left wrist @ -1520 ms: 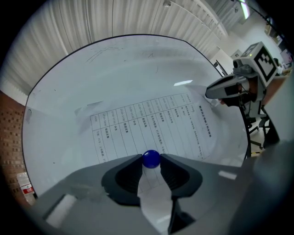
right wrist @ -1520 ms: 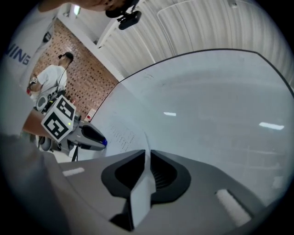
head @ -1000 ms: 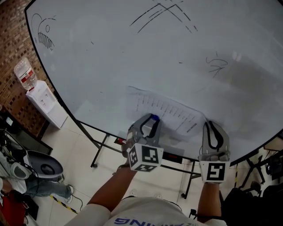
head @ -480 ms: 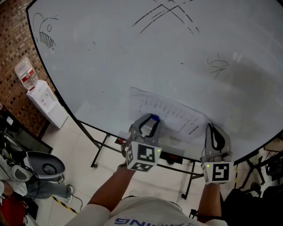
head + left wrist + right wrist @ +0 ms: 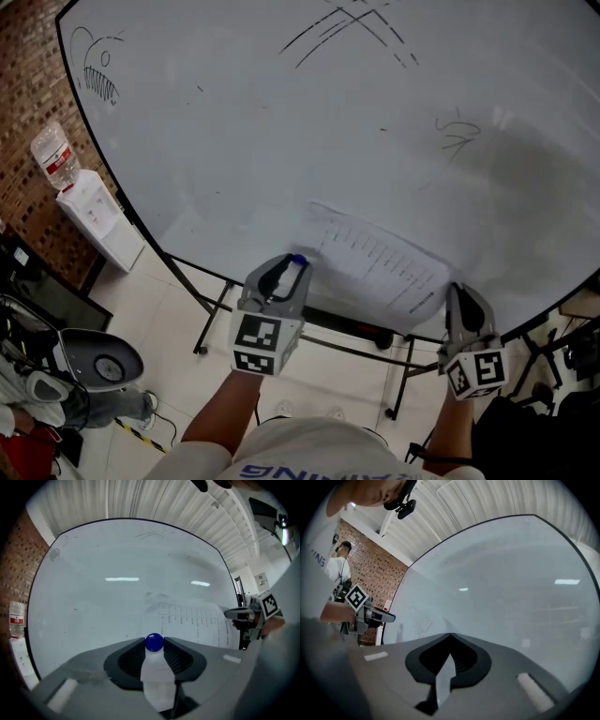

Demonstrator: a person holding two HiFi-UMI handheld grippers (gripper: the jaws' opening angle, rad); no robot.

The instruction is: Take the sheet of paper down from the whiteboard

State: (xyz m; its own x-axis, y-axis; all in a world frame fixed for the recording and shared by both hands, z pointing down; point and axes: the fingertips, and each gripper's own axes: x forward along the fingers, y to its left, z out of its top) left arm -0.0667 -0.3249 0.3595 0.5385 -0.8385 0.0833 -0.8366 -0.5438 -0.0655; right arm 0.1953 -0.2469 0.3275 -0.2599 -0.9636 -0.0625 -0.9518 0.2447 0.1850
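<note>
Sheet of paper: low on whiteboard, lower right corner pinched.
Right gripper: jaws closed on that corner.
Left gripper: jaws clamp blue-capped pin, beside sheet's left edge.
Surroundings: water dispenser left, well apart.

Printed sheet, askew, low on whiteboard

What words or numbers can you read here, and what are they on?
Nothing here can be read for sure.
Sheet of paper: printed rows in a table, too small to read.
Whiteboard: only pen scribbles and a doodle, no words.
Bottle: red label, too small to read.
Shirt: blue print, upside down and cut off by the picture's edge, not readable.
Marker cubes: black square patterns, no letters.
</note>
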